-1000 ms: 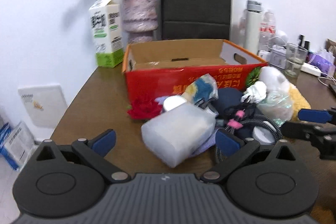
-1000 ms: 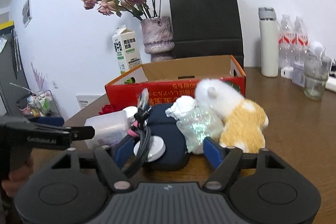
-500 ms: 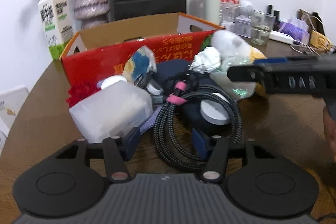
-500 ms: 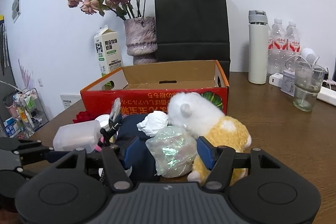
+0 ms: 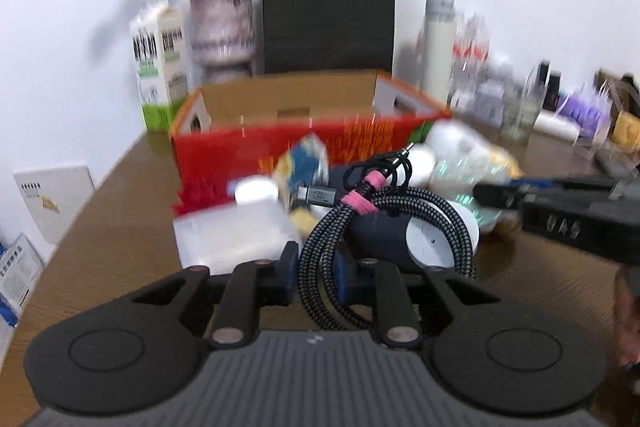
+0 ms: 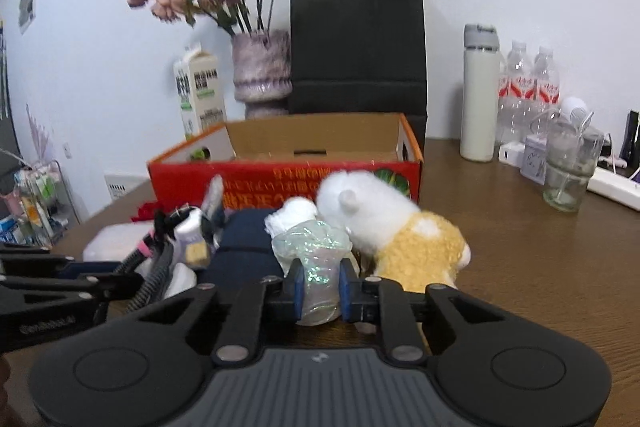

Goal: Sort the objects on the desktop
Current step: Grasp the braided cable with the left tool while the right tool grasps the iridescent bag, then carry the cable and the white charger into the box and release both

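The brown wooden table [image 6: 540,259] carries a red cardboard box [image 6: 280,183], open at the top. Behind the box stand a milk carton [image 6: 198,95], a vase [image 6: 262,71] and a black paper bag [image 6: 358,43]. A white flask [image 6: 478,95] and a glass [image 6: 568,171] stand to the right.

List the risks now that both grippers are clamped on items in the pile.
1. The left gripper pinches only a few loops of the braided cable; the rest of the coil may sag and drag the white puck or neighbours along.
2. The right gripper squeezes the crinkly iridescent bag, which leans against the plush toy; lifting may topple it.
3. The grippers work close together and could collide.
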